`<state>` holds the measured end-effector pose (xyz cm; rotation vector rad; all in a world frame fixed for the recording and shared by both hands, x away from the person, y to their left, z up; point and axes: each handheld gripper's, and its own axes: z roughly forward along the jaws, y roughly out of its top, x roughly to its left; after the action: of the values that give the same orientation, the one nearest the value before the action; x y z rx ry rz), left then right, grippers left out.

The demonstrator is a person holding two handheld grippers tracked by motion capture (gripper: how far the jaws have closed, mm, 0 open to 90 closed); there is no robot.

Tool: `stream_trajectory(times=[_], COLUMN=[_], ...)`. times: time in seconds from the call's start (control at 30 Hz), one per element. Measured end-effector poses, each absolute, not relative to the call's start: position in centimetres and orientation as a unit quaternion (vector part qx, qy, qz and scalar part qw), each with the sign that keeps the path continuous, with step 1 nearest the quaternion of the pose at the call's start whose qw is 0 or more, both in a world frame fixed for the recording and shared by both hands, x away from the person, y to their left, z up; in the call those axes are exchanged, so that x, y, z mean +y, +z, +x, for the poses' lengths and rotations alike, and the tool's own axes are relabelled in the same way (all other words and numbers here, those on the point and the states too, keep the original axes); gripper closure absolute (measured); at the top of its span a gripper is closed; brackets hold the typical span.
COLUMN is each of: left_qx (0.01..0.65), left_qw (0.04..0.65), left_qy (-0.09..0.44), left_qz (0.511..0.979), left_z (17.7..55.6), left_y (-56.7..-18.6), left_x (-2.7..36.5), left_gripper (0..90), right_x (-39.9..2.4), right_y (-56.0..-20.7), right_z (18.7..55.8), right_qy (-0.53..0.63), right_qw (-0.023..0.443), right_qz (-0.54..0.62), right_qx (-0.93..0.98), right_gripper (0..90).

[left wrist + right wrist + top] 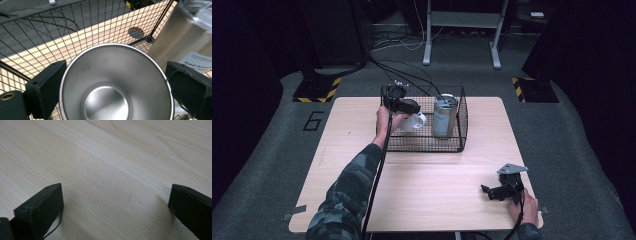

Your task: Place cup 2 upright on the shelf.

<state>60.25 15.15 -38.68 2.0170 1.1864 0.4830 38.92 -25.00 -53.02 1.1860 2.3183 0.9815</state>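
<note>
**Left gripper at mug in wire basket**

Left gripper (113,82) straddles the white mug (413,120), jaws wide at its rim; contact unclear, looks not clamped. Mug sits in the wire basket (424,145) beside the steel tumbler (445,116). Likely rigid, light, slick steel inside; grip the rim wall. Right gripper (488,192) idles, spread, on the tabletop (427,190).

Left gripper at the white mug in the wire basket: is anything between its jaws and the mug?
Nothing visible. In the left gripper view the mug sits directly between the left gripper's two jaws, its open mouth facing the camera. The steel tumbler stands beside it in the wire basket, not between them.
</note>
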Motion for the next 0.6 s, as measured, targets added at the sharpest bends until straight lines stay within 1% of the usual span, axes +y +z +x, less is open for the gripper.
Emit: stream_trajectory(times=[0.33,0.43,0.6], left_qx=[0.474,0.469,0.473], left_qw=[0.361,0.346,0.335], left_qy=[0.175,0.173,0.171], left_qz=[0.784,0.794,0.797], left_z=[60.9,61.2,61.4], left_y=[-40.2,-40.6,-41.2], left_x=[13.8,13.6,13.3], left_gripper=[6.2,6.2,6.1], right_x=[-25.0,-25.0,-25.0], right_y=[-53.0,-53.0,-53.0], right_z=[38.9,38.9,38.9], right_qy=[0.347,0.348,0.348], right_qw=[0.178,0.178,0.179], right_qz=[0.42,0.422,0.422], right_qx=[0.82,0.818,0.818], right_gripper=[0.0,0.0,0.0])
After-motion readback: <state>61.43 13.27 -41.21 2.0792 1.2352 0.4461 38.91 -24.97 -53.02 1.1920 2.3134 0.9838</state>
